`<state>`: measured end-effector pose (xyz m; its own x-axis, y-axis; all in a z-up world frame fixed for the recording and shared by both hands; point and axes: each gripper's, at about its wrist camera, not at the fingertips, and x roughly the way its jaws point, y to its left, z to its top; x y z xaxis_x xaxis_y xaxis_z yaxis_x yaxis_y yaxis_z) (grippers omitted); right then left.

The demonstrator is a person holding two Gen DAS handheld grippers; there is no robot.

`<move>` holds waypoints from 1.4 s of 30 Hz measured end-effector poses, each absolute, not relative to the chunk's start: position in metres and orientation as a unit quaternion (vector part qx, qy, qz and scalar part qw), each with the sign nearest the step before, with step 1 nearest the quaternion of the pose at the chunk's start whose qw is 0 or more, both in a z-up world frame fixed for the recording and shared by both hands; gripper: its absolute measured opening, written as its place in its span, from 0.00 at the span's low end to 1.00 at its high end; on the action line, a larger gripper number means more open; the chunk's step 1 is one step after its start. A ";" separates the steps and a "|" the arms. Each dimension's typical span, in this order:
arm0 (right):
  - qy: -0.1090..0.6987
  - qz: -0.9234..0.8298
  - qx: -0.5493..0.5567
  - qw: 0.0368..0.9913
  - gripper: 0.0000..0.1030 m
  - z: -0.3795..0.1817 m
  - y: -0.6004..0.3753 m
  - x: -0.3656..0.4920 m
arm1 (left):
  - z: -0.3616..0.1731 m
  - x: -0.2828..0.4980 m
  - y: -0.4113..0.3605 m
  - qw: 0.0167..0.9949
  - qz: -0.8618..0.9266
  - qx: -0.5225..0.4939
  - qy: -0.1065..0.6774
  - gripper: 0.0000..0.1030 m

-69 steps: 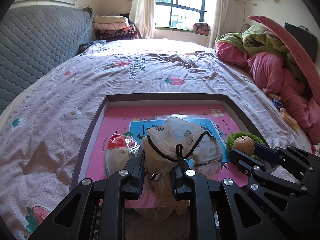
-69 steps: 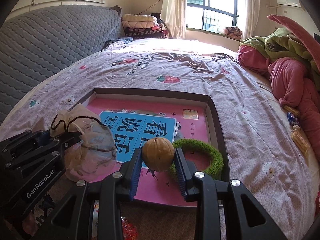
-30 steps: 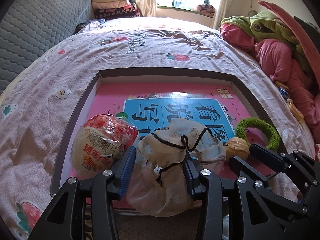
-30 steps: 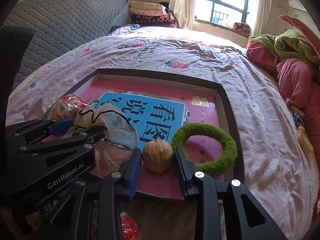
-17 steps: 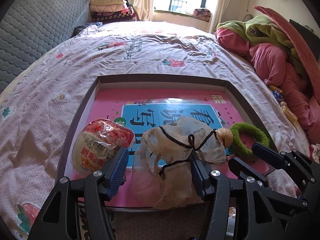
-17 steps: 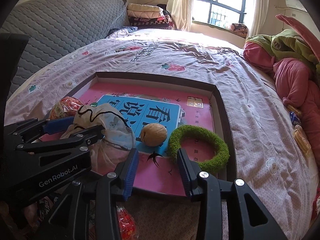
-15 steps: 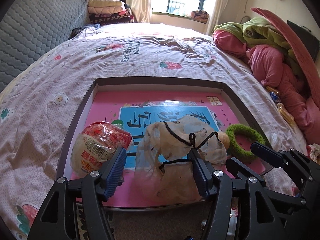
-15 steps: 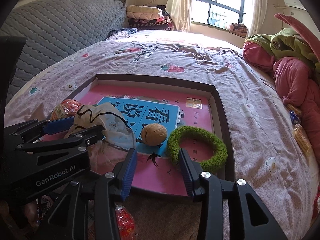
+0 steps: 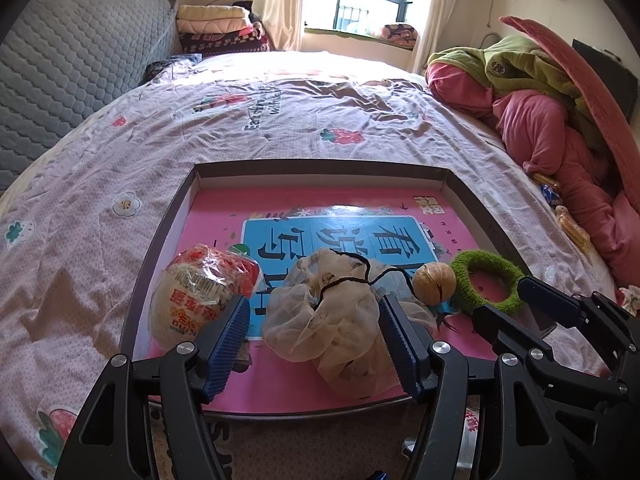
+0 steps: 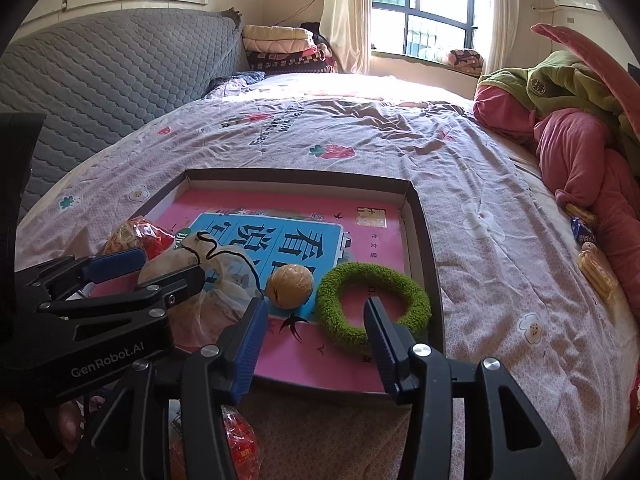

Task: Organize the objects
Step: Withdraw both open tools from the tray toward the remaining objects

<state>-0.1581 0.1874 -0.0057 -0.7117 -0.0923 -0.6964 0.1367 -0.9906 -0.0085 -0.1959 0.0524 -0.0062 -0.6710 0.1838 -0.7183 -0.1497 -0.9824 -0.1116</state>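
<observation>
I take the shallow box lid (image 9: 182, 216) on the bed as my landmark and go from its left side to its right. In its near left corner lies the wrapped snack pack (image 9: 200, 300), with its long axis running from the near edge toward the far edge. Just right of it, near the front edge, sits the gauze drawstring pouch (image 9: 324, 320); it is slumped, and its black cord end points toward the far right. My left claw (image 9: 314, 340) stands spread around this pouch; its jaws have just been opening, and the pads do not seem to press on the fabric. Further right rests the walnut (image 10: 290, 284), round, so it has no clear direction. My right claw (image 10: 314, 338) is also spread, its jaws have just been opening, and nothing is between them. The green fuzzy ring (image 10: 374, 306) lies flat in the near right corner. I judge this is the release step. Next I should draw both claws back without catching the cord.
</observation>
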 end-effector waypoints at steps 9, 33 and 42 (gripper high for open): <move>0.024 -0.931 0.360 0.064 0.52 0.003 0.191 -0.151 | 0.011 -0.175 0.050 0.076 0.928 -0.364 -0.009 0.68; 0.018 -0.951 0.298 0.086 0.61 0.036 0.195 -0.118 | 0.040 -0.125 0.027 0.072 0.947 -0.314 -0.003 0.72; 0.023 -0.957 0.270 0.105 0.66 0.051 0.193 -0.097 | 0.038 -0.113 0.016 0.083 0.943 -0.321 -0.008 0.72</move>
